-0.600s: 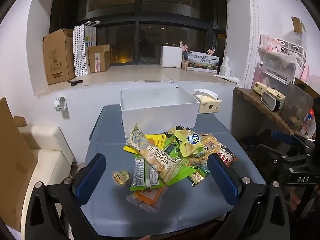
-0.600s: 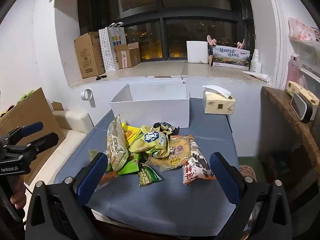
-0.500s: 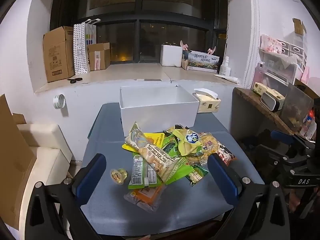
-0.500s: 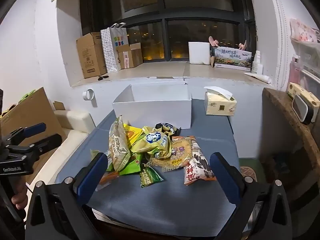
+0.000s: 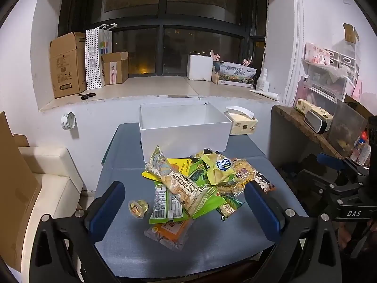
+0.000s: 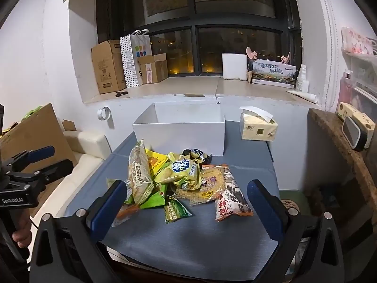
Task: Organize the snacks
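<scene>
A pile of snack packets (image 5: 195, 184) lies in the middle of the grey-blue table (image 5: 212, 247); it also shows in the right wrist view (image 6: 179, 181). A small jelly cup (image 5: 138, 208) sits left of the pile. An open, empty white box (image 5: 183, 129) stands behind the pile, also in the right wrist view (image 6: 181, 127). My left gripper (image 5: 183, 208) is open and empty, above the table's near edge in front of the pile. My right gripper (image 6: 186, 206) is open and empty, also short of the pile.
A tissue pack (image 5: 242, 123) stands right of the box. A wooden shelf (image 5: 306, 127) with clutter is at the right, a cream sofa (image 5: 47, 184) and cardboard at the left. The windowsill behind holds cardboard boxes (image 5: 68, 63).
Both grippers have drifted slightly; the views have shifted a little. The snacks and box have not moved.
</scene>
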`<state>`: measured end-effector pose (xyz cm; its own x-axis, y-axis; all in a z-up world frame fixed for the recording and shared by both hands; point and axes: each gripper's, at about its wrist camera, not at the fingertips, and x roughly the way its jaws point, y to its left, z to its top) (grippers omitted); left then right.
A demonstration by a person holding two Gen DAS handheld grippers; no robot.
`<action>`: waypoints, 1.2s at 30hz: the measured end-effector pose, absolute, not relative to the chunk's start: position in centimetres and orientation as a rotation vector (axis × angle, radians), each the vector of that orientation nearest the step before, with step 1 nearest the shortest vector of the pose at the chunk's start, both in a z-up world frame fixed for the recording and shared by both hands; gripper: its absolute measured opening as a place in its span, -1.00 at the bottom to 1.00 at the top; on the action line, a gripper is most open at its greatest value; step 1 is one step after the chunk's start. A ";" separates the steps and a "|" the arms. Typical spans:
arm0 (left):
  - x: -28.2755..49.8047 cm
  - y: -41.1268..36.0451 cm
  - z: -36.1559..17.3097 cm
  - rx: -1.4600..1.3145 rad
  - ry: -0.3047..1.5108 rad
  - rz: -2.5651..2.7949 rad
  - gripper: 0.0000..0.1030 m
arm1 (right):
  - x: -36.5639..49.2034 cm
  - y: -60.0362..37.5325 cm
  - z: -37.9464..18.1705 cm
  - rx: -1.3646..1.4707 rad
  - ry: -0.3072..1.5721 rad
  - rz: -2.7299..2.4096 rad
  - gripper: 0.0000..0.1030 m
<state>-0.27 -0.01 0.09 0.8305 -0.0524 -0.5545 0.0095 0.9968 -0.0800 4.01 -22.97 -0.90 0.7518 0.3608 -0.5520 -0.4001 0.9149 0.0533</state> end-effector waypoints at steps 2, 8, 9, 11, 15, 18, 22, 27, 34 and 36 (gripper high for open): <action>-0.2 -0.1 0.2 -0.071 0.594 -0.033 1.00 | 4.1 -23.0 -0.8 -0.071 0.591 0.412 1.00; -0.2 -0.2 0.1 -0.066 0.598 -0.037 1.00 | 4.0 -22.9 -1.2 -0.075 0.588 0.413 1.00; -0.2 -0.2 0.1 -0.065 0.599 -0.036 1.00 | 4.0 -22.9 -1.2 -0.075 0.589 0.413 1.00; -0.2 -0.3 0.1 -0.064 0.598 -0.035 1.00 | 4.0 -22.9 -1.2 -0.075 0.588 0.414 1.00; -0.1 -0.3 0.0 -0.063 0.597 -0.032 1.00 | 4.0 -22.9 -1.2 -0.073 0.585 0.414 1.00; -0.1 -0.3 -0.1 -0.063 0.600 -0.032 1.00 | 4.0 -22.9 -1.3 -0.070 0.584 0.411 1.00; 0.0 -0.4 -0.2 -0.061 0.606 -0.038 1.00 | 4.1 -22.9 -1.3 -0.074 0.587 0.415 1.00; -0.1 -0.5 -0.2 -0.055 0.604 -0.038 1.00 | 4.1 -22.8 -1.4 -0.076 0.584 0.413 1.00; -0.1 -0.5 -0.2 -0.049 0.603 -0.041 1.00 | 4.1 -22.8 -1.4 -0.078 0.587 0.416 1.00; -0.2 -0.6 -0.1 -0.045 0.602 -0.044 1.00 | 4.1 -22.8 -1.3 -0.078 0.587 0.418 1.00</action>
